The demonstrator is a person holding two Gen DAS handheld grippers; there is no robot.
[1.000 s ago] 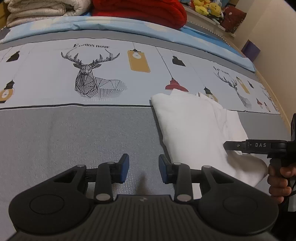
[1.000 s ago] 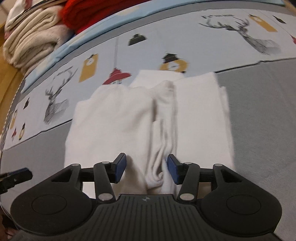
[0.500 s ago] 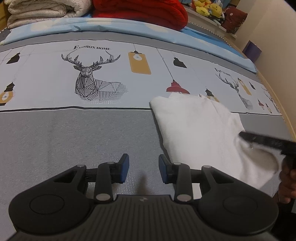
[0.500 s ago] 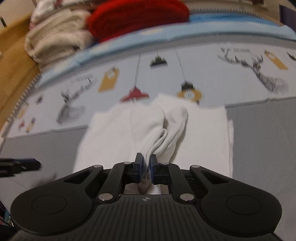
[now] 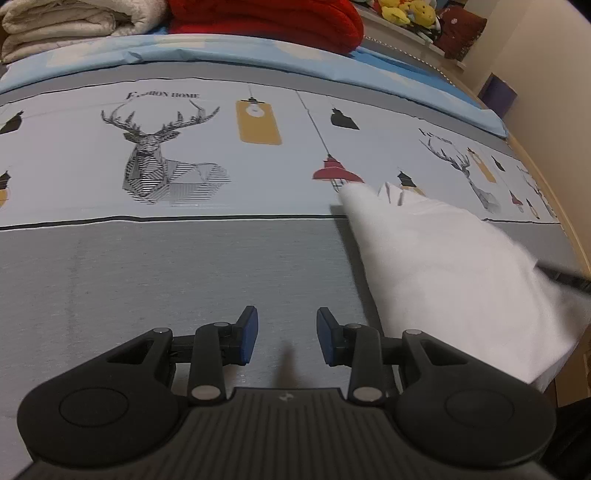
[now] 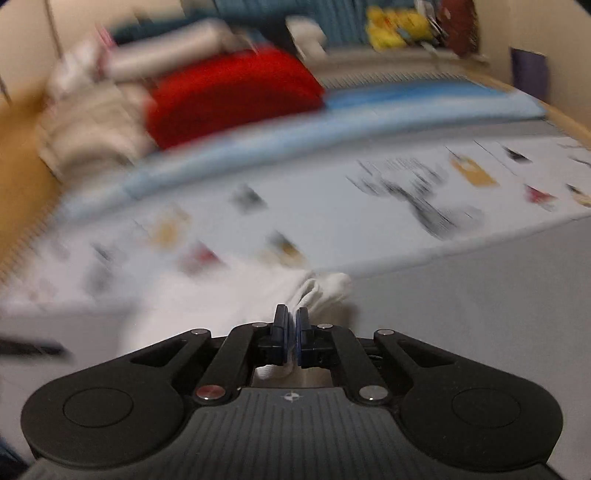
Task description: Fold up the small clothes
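The right gripper [image 6: 291, 334] is squeezed tight on a bunched bit of the white garment [image 6: 314, 291], and white cloth pokes out between its blue pads [image 6: 282, 332]. This view is very blurry. In the left view, the white garment [image 5: 450, 266] lies on the bed [image 5: 166, 266], off to the right side, partly on the gray stripe and partly on the pale part with deer and lamp drawings. One side of it is lifted up near the right edge. The left gripper [image 5: 284, 334] is spread wide with nothing in it, over the gray stripe just beside the cloth. A red blanket [image 5: 266, 18] and a folded cream blanket [image 5: 70, 26] sit far back on the bed.
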